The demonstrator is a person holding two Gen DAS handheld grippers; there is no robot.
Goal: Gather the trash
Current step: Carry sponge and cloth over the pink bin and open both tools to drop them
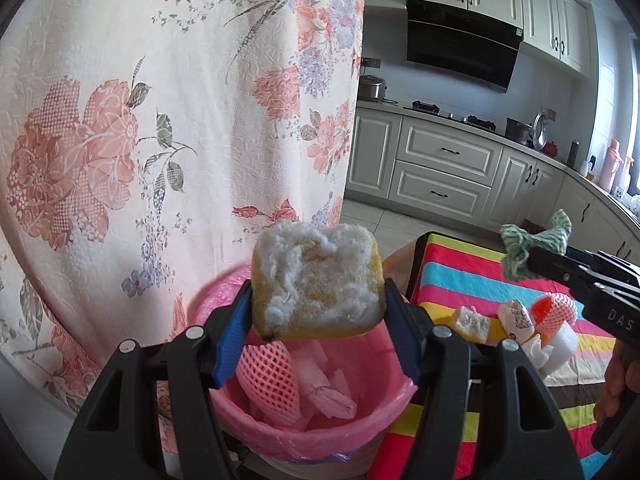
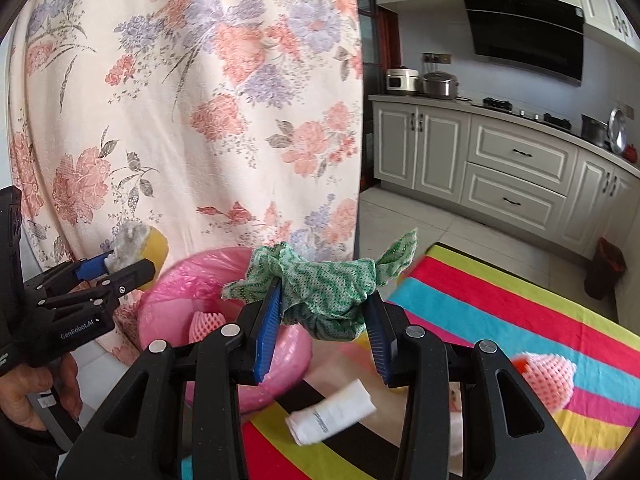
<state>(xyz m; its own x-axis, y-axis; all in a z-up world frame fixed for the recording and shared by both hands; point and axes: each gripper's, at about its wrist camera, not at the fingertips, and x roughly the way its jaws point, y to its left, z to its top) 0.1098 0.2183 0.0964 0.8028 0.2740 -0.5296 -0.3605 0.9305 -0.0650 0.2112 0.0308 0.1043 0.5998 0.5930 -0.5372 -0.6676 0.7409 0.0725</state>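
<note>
The left hand-held gripper (image 1: 318,312) clenched a worn yellow sponge (image 1: 318,280) above the pink-lined bin (image 1: 320,436). To the bin's right, the right hand-held gripper (image 2: 324,308) squeezed a green cloth (image 2: 324,280) — over the striped desk (image 2: 500,304), near scattered wrappers (image 1: 516,316).

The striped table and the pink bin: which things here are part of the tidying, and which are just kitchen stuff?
Part of the job:
- worn yellow sponge, in the left hand-held gripper
- green cloth, in the right hand-held gripper
- pink-lined bin
- foam net, white wrapper

Just there:
- floral curtain
- range hood
- cabinets
</note>
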